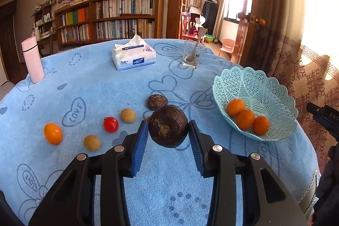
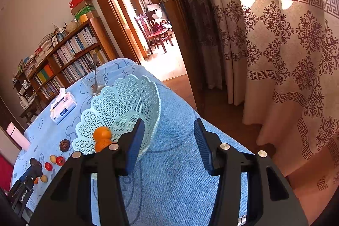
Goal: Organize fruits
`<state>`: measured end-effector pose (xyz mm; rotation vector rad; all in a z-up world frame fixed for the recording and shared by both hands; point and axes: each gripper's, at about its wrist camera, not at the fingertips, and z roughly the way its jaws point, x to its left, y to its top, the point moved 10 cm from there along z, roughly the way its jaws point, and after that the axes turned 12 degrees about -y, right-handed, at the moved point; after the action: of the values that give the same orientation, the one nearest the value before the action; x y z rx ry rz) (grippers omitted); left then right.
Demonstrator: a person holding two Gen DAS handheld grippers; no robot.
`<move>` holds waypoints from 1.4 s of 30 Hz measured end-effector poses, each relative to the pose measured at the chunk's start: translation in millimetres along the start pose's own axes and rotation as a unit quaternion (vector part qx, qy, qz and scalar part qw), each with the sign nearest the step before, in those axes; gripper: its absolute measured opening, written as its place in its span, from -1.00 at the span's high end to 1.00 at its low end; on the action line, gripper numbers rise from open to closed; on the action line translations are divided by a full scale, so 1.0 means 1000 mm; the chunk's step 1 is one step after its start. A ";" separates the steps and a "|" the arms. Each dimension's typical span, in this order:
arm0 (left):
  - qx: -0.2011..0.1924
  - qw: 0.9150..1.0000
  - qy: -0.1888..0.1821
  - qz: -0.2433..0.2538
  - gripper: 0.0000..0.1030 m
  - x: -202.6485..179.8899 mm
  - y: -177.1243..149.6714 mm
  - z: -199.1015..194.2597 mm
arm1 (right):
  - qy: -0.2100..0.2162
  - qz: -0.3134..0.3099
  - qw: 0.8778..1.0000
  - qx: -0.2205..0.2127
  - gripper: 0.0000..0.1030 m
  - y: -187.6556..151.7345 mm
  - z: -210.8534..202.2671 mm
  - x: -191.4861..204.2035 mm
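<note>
Left wrist view: blue cloth-covered surface point(image 1: 84, 77) printed with hearts reading "LOVE"; tissue pack point(image 1: 133, 55) labelled "Color Life" (upside down from here); pink flask point(image 1: 32, 59); glass point(image 1: 193, 54) holding a spoon. The left gripper point(image 1: 168, 132) has its blue-padded fingers point(image 1: 139, 145) pinching a dark brown round fruit point(image 1: 168, 128), lifted clear of the cloth. Loose on the cloth: a second dark fruit point(image 1: 157, 101), two tan fruits point(image 1: 128, 115), a red tomato point(image 1: 110, 124), an orange point(image 1: 53, 133). The mint lattice basket point(image 1: 260, 88) holds three oranges point(image 1: 245, 119). Right wrist view: the right gripper point(image 2: 167, 141) has its fingers point(image 2: 203, 147) spread with nothing between them, the left one just beside the basket point(image 2: 127, 99) rim; only two oranges point(image 2: 102, 138) show here. This view alone shows a second tomato and the patterned curtain point(image 2: 286, 46) in full; a black tool at lower left carries lettering, not legible with certainty.
</note>
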<state>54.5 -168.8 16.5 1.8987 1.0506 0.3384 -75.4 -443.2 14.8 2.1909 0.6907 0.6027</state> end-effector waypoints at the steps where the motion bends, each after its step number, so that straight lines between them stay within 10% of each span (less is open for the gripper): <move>1: 0.003 1.000 -0.007 0.005 0.23 -0.008 0.002 0.004 | 0.000 0.002 1.000 0.001 0.02 0.000 0.001 -0.003; 17: 0.042 0.991 -0.103 0.073 0.23 -0.131 0.022 0.056 | 0.006 0.020 1.000 -0.003 0.02 0.009 0.001 -0.034; 28: 0.065 0.996 -0.069 0.005 -0.24 -0.069 0.003 0.041 | 0.006 0.037 0.999 0.015 0.02 0.007 0.011 -0.043; 42: 0.134 0.987 -0.092 0.010 -0.23 -0.081 -0.045 0.071 | 0.010 0.036 0.999 0.009 0.02 0.009 0.005 -0.042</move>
<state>24.3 -263.6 -44.9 2.1347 0.9921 0.0306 -100.9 -477.7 10.5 2.2367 0.6308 0.6592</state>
